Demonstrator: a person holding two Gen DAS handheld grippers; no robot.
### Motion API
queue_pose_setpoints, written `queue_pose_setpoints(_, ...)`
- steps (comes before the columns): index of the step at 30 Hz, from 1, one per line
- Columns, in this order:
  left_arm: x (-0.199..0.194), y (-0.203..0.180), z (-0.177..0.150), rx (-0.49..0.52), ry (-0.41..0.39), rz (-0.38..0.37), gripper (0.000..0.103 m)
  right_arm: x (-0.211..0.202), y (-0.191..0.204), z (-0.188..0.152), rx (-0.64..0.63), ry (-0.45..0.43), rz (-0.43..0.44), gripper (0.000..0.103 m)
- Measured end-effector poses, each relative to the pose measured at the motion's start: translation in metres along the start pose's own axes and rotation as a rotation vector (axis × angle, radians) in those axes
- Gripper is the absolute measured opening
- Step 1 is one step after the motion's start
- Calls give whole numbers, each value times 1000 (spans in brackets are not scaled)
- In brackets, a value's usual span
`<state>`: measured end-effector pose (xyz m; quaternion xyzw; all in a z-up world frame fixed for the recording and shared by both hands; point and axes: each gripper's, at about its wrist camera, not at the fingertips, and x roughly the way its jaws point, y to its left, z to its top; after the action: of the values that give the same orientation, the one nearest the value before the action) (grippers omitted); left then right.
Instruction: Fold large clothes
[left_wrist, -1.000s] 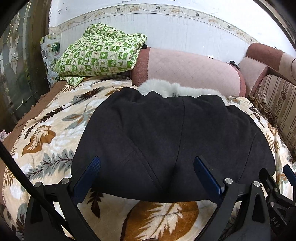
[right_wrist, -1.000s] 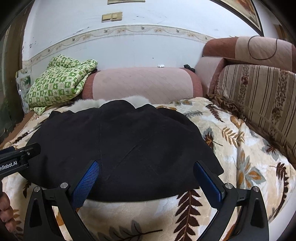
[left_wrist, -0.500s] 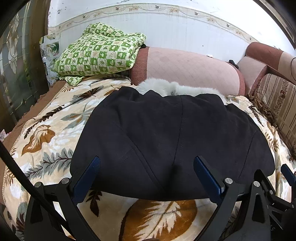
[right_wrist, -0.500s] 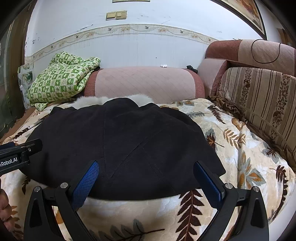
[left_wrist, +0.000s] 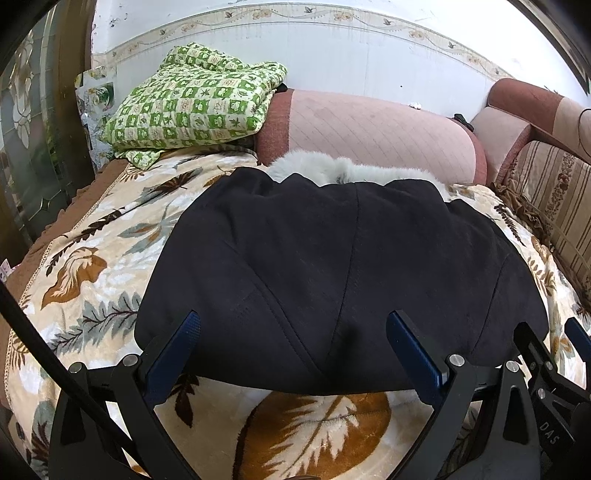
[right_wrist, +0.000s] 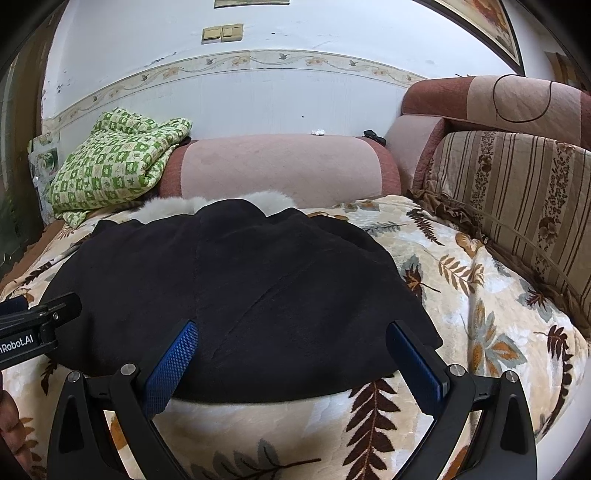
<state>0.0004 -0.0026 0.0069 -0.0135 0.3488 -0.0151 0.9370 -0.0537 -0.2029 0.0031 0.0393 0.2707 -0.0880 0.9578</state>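
Observation:
A large black coat (left_wrist: 332, 266) with a grey fur collar (left_wrist: 332, 170) lies folded flat on a leaf-patterned blanket (left_wrist: 92, 266); it also shows in the right wrist view (right_wrist: 236, 295). My left gripper (left_wrist: 293, 332) is open and empty, hovering just before the coat's near hem. My right gripper (right_wrist: 291, 339) is open and empty, over the coat's near right part. The right gripper's body shows at the lower right of the left wrist view (left_wrist: 546, 369), and the left gripper's body at the left of the right wrist view (right_wrist: 33, 325).
A folded green checked quilt (left_wrist: 192, 103) lies at the back left on a pink sofa bolster (left_wrist: 369, 133). Striped sofa cushions (right_wrist: 517, 192) line the right side. A wall (right_wrist: 258, 85) runs behind, and a glass cabinet door (left_wrist: 26, 129) stands at the left.
Both grippers have pulled back and risen slightly from the coat; the coat lies still. Both stay open.

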Motion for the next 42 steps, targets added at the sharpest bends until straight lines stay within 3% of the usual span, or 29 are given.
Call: queue_pose_setpoints(42,-1,-7,-8,25,20,-48,100,2,-13,5,38,0,-70,103)
